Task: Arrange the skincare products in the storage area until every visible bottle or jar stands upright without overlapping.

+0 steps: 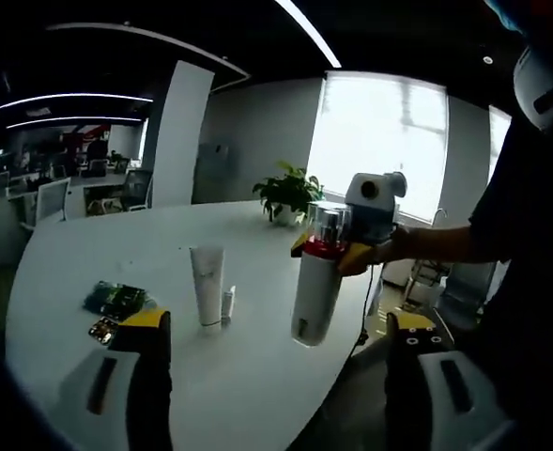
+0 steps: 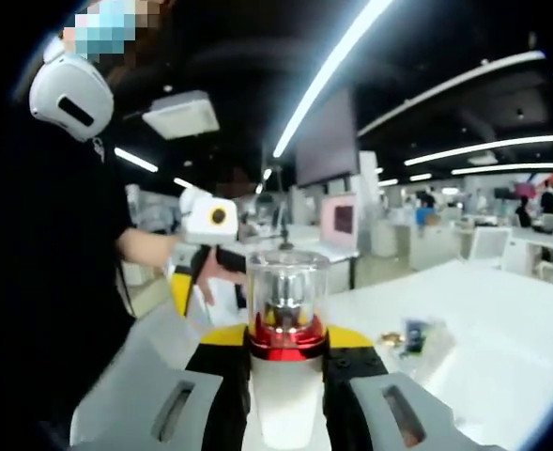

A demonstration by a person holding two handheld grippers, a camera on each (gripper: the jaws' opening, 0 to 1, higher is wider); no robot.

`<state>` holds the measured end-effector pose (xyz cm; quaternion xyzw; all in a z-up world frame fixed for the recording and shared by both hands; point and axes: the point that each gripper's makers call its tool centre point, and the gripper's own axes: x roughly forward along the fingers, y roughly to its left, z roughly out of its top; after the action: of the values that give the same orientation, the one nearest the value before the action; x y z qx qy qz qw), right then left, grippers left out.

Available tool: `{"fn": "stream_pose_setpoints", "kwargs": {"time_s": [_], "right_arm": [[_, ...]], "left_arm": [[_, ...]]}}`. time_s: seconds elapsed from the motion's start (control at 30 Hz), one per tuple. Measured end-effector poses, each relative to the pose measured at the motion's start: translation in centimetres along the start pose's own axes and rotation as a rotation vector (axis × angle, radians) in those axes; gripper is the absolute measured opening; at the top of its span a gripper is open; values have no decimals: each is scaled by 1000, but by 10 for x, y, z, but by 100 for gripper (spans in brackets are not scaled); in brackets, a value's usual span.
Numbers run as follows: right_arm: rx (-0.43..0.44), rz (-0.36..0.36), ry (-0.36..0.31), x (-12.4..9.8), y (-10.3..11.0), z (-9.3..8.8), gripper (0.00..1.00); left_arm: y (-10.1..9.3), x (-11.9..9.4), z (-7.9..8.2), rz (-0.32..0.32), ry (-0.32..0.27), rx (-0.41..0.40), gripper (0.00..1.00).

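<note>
A white pump bottle (image 1: 314, 293) with a red collar and a clear cap hangs upright above the white table's (image 1: 116, 244) near edge. My right gripper (image 1: 328, 249) is shut on it just under the collar. In the right gripper view the same bottle (image 2: 285, 399) rises between the yellow-tipped jaws of my right gripper (image 2: 287, 340). My left gripper (image 1: 281, 324) stands wide open, its jaws apart on either side of the picture, with the bottle some way ahead of them. A white tube (image 1: 207, 285) stands upright on the table with a small bottle (image 1: 227, 304) beside it.
A green packet (image 1: 116, 300) and a small gold item (image 1: 101, 330) lie left of the tube. A potted plant (image 1: 288, 194) stands at the table's far edge. The person (image 2: 79, 282) holds my left gripper (image 2: 199, 271) in a hand. Office desks and chairs lie beyond.
</note>
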<state>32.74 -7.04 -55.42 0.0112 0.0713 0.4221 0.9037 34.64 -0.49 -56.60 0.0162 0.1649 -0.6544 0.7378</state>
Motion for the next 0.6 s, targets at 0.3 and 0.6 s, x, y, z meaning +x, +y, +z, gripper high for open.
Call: {"fn": "stream_pose_setpoints", "kwargs": {"time_s": [0.3,0.6], "right_arm": [[-10,-32,-25,2,-35,-31,20],[-35,-46,8,4,-64,-57,20]], "left_arm": [[20,2,-28,57,35,-32,99],[34,-5,-36,104,31,-75,99]]}}
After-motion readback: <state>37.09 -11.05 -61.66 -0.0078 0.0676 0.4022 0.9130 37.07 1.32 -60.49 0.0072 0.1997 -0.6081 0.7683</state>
